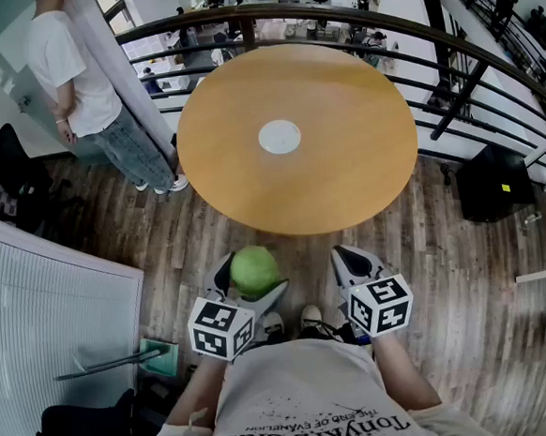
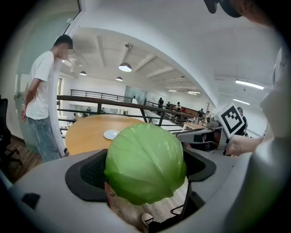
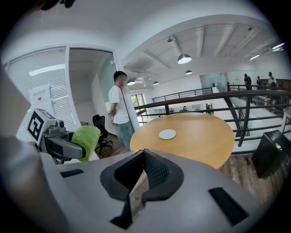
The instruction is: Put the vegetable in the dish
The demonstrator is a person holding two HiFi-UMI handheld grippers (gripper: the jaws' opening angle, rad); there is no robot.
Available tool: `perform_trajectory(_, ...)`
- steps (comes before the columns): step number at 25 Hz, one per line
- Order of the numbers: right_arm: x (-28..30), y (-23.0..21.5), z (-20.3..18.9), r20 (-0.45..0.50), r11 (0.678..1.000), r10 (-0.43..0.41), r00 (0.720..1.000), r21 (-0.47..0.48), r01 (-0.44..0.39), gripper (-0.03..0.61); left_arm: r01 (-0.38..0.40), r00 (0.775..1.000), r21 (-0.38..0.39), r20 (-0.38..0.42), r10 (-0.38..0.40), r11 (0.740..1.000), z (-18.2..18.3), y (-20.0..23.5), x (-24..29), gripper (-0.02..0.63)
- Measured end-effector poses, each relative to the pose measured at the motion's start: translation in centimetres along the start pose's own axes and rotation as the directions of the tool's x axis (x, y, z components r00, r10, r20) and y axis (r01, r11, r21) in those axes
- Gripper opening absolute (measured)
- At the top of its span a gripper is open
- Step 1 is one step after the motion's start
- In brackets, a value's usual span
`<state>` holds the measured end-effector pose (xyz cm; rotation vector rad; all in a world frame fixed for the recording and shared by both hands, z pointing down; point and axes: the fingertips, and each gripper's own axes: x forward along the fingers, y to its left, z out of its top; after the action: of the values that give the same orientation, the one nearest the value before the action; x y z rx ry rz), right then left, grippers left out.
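A: The left hand-held gripper (image 1: 252, 278) had a round green cabbage (image 2: 145, 164) between its two jaws. The jaws stood wide and pressed on it from both sides, so the cabbage hung in the air.

B: Where was the cabbage?

A: It was low down, close to the body of the one who held it, over the wooden floor (image 1: 446, 265). It was just in front of the near edge of the round bench (image 1: 363, 168), not over it.

B: And the dish?

A: The dish (image 1: 279, 137) was small, white and flat. It lay in the middle of the bench, well apart from the cabbage.

B: What about the right hand-held gripper (image 3: 144, 154)?

A: Its jaws were pressed together (its own view showed the dark pads touching at the tips). It was held just beside the left one, at about the same height.

B: Was anybody else there?

A: Yes. A person (image 1: 74, 77) in a white shirt and jeans stood on the floor past the far left side of the bench, with a hand behind the back. A dark railing (image 1: 487, 73) curved round behind the bench, and a black box (image 1: 496, 181) sat on the floor to the right.
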<state>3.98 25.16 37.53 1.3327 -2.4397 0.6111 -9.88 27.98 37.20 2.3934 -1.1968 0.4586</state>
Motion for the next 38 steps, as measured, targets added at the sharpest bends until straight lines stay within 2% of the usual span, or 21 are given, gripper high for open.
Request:
perform_trajectory(25, -0.9, 0.4, -0.2, 0.012, 1.000, -0.012, 1.000, 0.015, 0.011, 0.024, 0.018, 1.000, -0.001, 0.001, -0.018, 1.000, 0.0, 0.3, -0.5, 0.497)
perform_trajectory(31, -0.7, 1.6, -0.4, -0.004, 1.000, -0.022, 1.000, 0.001, 0.022, 0.025, 0.034, 0.999, 0.002, 0.006, -0.034, 0.999, 0.0, 1.2, -1.6, 0.497)
perform_trajectory(38, 0.1, 2.5, -0.4, 0.004, 0.997, -0.077, 0.997, 0.013, 0.077, 0.025, 0.052, 0.999, 0.012, 0.009, -0.052, 0.999, -0.4, 4.0, -3.6, 0.497)
